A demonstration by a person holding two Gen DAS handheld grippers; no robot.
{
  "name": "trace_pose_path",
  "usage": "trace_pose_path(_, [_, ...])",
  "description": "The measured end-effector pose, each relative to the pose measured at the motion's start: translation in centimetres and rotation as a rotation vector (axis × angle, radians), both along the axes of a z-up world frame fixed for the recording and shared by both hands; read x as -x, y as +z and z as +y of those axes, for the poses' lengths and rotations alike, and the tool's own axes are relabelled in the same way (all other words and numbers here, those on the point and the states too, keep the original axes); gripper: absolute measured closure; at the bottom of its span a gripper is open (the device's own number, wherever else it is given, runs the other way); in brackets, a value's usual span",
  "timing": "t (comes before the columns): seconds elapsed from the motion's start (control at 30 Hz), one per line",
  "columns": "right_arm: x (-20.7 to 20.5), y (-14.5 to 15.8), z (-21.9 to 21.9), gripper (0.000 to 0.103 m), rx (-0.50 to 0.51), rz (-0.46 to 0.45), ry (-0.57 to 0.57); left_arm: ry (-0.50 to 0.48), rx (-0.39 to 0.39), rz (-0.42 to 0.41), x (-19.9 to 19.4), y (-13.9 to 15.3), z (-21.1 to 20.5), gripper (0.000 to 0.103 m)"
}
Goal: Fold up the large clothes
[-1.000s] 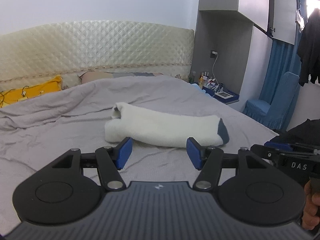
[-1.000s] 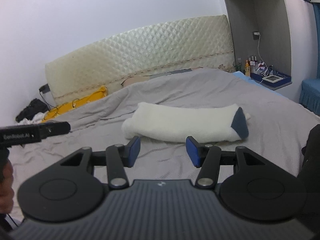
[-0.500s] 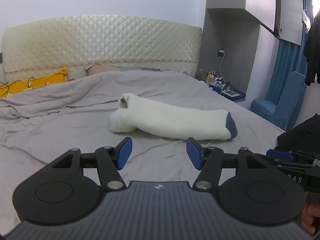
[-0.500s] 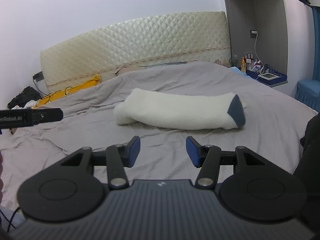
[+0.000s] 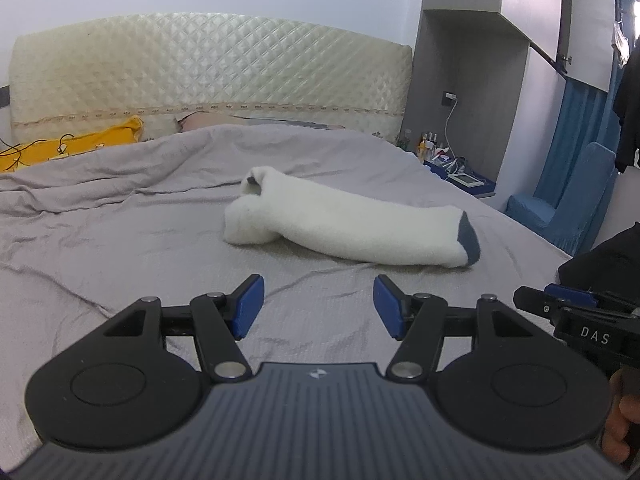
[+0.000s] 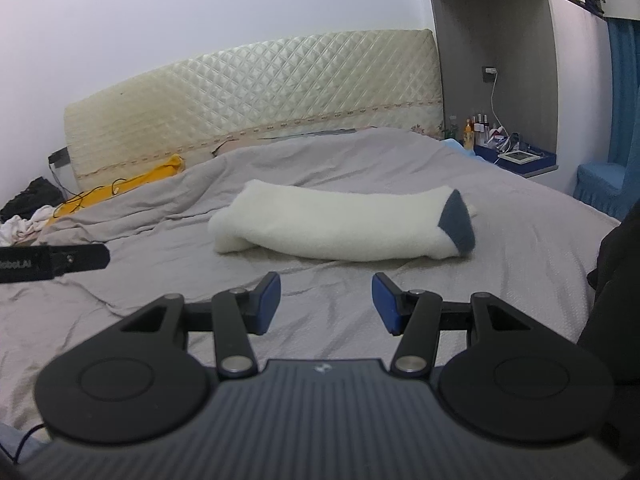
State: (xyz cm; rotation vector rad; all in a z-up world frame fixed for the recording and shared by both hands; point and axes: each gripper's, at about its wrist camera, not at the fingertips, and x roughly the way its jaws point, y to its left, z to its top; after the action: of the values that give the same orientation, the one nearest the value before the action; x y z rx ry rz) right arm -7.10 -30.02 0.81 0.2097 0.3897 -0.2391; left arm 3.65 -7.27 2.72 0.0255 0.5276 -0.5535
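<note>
A white fleece garment [image 5: 344,224] lies folded into a long bundle across the middle of the grey bed [image 5: 120,240], with a dark grey-blue patch at its right end. My left gripper [image 5: 319,302] hovers over the sheet short of the bundle; its jaws are opening and hold nothing. In the right wrist view the same garment [image 6: 332,224] lies ahead of my right gripper [image 6: 326,300]. That gripper is open, with only the bed sheet [image 6: 520,248] showing between its blue pads [image 6: 267,302].
A quilted cream headboard [image 5: 208,76] closes the far side. A yellow pillow [image 5: 72,148] lies at the back left. A cluttered nightstand [image 6: 516,156] and a blue chair [image 5: 576,200] stand to the right. Dark clothing [image 6: 616,280] sits at the right edge.
Both grippers have sunk a little toward the bed. The folded garment has not moved.
</note>
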Motion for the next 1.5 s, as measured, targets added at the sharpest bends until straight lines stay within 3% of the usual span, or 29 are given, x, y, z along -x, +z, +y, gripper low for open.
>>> trace_pose_path(0.17, [-0.11, -0.07, 0.18, 0.048, 0.013, 0.005, 0.001, 0.004, 0.009, 0.003, -0.03, -0.08, 0.07, 0.021])
trace_pose_path(0.23, [-0.08, -0.02, 0.20, 0.048, 0.015, 0.005, -0.005, 0.003, 0.011, -0.001, 0.07, -0.14, 0.10, 0.008])
trace_pose_path(0.4, [-0.04, 0.02, 0.14, 0.048, 0.011, 0.001, -0.016, 0.005, 0.013, 0.007, -0.09, -0.38, 0.47, 0.000])
trace_pose_path(0.53, [-0.01, 0.08, 0.11, 0.048, 0.008, -0.001, -0.026, 0.025, 0.006, 0.025, -0.43, -0.52, 0.74, 0.000])
trace_pose_path(0.63, [0.01, 0.10, 0.17, 0.042, 0.011, -0.002, -0.030, 0.033, -0.015, 0.019, -0.46, -0.51, 0.70, 0.000])
trace_pose_path(0.77, [-0.04, 0.24, 0.30, 0.001, 0.021, -0.018, -0.030, 0.043, -0.021, 0.005, -0.28, -0.20, 0.77, 0.000])
trace_pose_path(0.9, [-0.09, 0.12, 0.74, 0.000, 0.053, -0.009, -0.056, 0.048, -0.030, 0.006, -0.09, -0.06, 0.83, 0.000])
trace_pose_path(1.5, [-0.34, -0.13, 0.37, 0.000, 0.030, -0.004, -0.066, 0.041, -0.039, 0.012, -0.17, -0.04, 1.00, 0.000])
